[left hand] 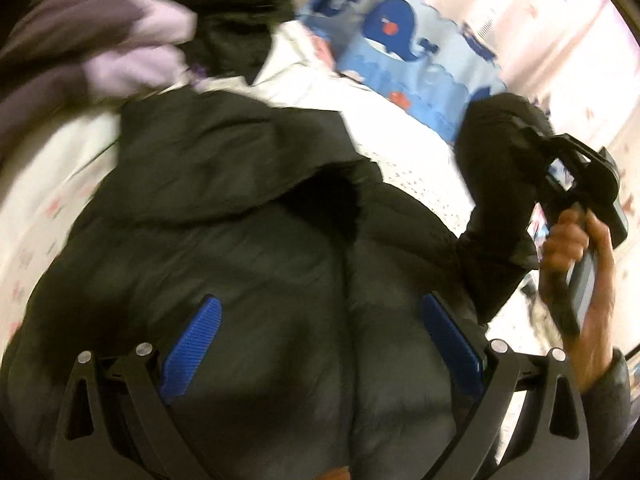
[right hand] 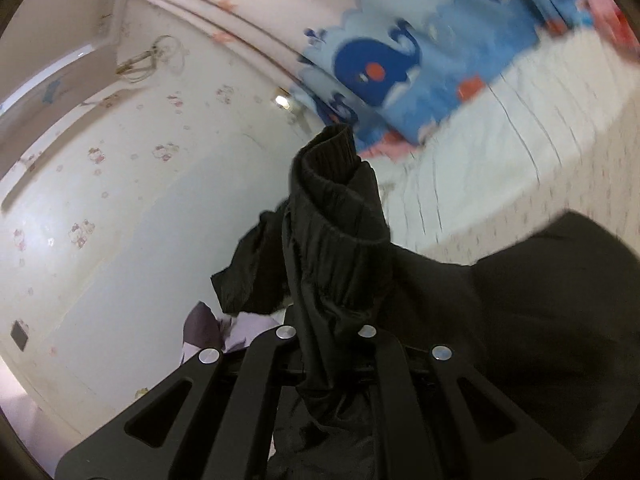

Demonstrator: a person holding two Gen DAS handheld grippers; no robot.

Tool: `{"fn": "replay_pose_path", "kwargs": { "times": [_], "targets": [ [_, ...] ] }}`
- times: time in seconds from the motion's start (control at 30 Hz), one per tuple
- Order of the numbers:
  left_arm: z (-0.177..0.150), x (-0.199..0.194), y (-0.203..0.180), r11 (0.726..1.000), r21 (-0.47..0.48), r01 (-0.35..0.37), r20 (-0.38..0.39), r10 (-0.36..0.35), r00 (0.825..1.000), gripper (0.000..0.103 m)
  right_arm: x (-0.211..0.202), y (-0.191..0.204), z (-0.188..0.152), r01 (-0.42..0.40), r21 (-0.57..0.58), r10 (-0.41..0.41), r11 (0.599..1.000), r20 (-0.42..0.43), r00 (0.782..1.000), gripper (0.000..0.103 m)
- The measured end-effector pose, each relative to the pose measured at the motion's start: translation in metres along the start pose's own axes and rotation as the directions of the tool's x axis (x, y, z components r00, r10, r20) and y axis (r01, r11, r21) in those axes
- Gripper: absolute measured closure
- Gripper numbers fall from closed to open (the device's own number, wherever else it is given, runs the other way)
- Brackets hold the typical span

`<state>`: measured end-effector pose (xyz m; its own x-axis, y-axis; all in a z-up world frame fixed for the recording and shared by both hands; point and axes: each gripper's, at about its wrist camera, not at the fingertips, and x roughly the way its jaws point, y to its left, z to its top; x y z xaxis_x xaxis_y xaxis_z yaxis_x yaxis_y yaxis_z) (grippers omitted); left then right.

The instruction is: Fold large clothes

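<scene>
Right gripper (right hand: pixel 328 360) fingers clench the jacket sleeve (right hand: pixel 340 216) — left gripper (left hand: pixel 316 344) fingers spread over the jacket (left hand: pixel 240 208).

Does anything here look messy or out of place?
Only the far corner of the bed: a rumpled heap of purple and black clothes lies unfolded. The black puffy jacket is mid-fold, one sleeve lifted.

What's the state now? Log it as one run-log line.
stage: sleeve fold | right gripper: shut on ribbed-cuff sleeve, lifted | left gripper: open over black padded jacket | surface: white bed
</scene>
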<state>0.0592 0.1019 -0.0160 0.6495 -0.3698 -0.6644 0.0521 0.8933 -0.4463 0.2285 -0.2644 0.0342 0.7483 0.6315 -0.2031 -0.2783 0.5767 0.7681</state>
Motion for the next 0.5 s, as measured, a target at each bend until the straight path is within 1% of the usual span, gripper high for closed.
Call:
{"fn": "replay_pose_path", "kwargs": {
  "times": [0.03,0.17,0.2,0.23,0.27,0.3,0.37,0.43,0.47,0.5],
  "targets": [
    [0.008,0.017,-0.010,0.999,0.029,-0.014,0.006,0.014,1.000,0.007,0.000,-0.006,-0.006,-0.002,0.009,0.002,1.000,-0.002,1.000,0.100],
    [0.032,0.066,-0.028,0.996,0.054,-0.069,-0.010,0.070,0.997,0.007,-0.012,-0.046,-0.018,-0.009,0.066,0.008,0.998,0.008,1.000,0.100],
    [0.041,0.081,-0.037,0.991,0.072,-0.111,-0.004,0.111,0.994,0.007,-0.016,-0.053,-0.022,-0.014,0.077,0.013,0.997,0.011,1.000,0.100],
    [0.047,0.094,-0.043,0.984,0.092,-0.155,0.001,0.156,0.988,0.007,-0.020,-0.063,-0.024,-0.023,0.093,0.021,0.995,0.014,1.000,0.100],
    [0.055,0.107,-0.048,0.975,0.106,-0.193,-0.012,0.195,0.981,0.007,-0.025,-0.070,-0.026,-0.030,0.102,0.029,0.994,0.015,0.999,0.100],
    [0.063,0.124,-0.051,0.967,0.117,-0.229,-0.044,0.235,0.971,0.007,-0.028,-0.077,-0.028,-0.033,0.108,0.031,0.994,0.015,0.999,0.100],
    [0.076,0.147,-0.049,0.957,0.111,-0.267,-0.087,0.277,0.957,0.009,-0.030,-0.089,-0.034,-0.032,0.121,0.032,0.992,0.010,0.999,0.100],
    [0.088,0.156,-0.042,0.950,0.083,-0.302,-0.084,0.309,0.947,0.034,-0.030,-0.101,-0.039,-0.027,0.139,0.027,0.990,-0.003,1.000,0.100],
    [0.096,0.153,-0.036,0.957,0.054,-0.286,-0.077,0.290,0.954,0.060,-0.028,-0.104,-0.040,-0.028,0.146,0.030,0.989,-0.009,1.000,0.100],
    [0.108,0.141,-0.033,0.968,0.027,-0.251,-0.042,0.252,0.967,0.076,-0.027,-0.109,-0.041,-0.032,0.156,0.035,0.987,-0.016,0.999,0.100]
  ]
}}
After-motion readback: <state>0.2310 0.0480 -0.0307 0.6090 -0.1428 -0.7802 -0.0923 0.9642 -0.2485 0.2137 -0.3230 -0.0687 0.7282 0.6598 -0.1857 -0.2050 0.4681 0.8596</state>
